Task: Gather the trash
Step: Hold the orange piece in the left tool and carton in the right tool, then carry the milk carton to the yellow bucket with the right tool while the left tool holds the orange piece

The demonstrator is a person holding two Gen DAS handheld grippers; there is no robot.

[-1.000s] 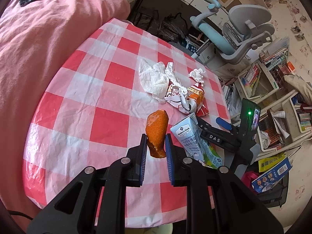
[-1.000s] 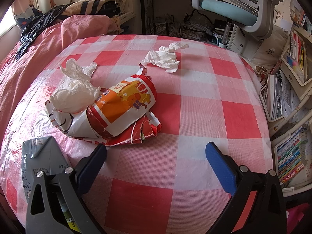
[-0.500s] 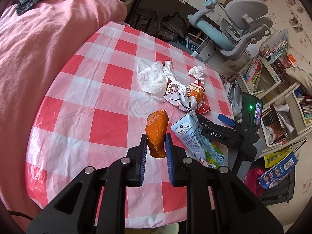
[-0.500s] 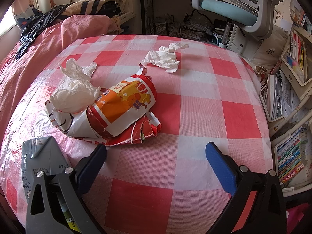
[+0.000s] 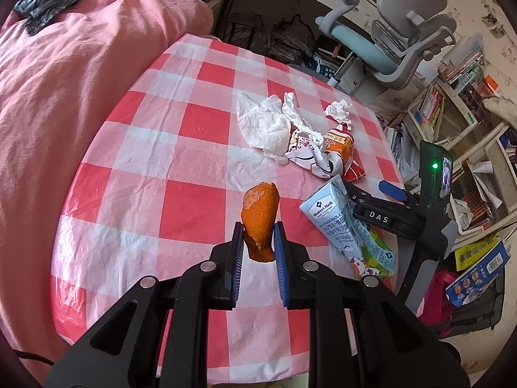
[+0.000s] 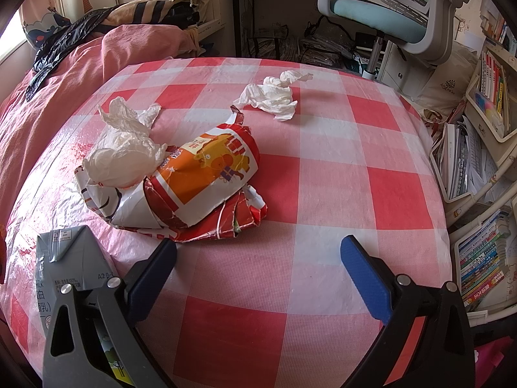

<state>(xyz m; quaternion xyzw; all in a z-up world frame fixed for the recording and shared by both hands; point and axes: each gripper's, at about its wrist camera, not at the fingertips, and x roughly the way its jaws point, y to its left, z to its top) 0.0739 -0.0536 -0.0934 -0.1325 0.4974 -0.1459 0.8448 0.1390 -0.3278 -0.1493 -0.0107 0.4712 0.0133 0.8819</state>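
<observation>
Orange peel: pinched in left gripper, lifted clear of the table for disposal. Right gripper: jaws wide, empty, near table's front edge, facing crumpled wrapper mid-table.

My black left gripper, with its blue pads, clamps an orange peel above the red-and-white checked tabletop, near white tissues, an orange-red-white wrapper and a pale blue milk carton.
</observation>
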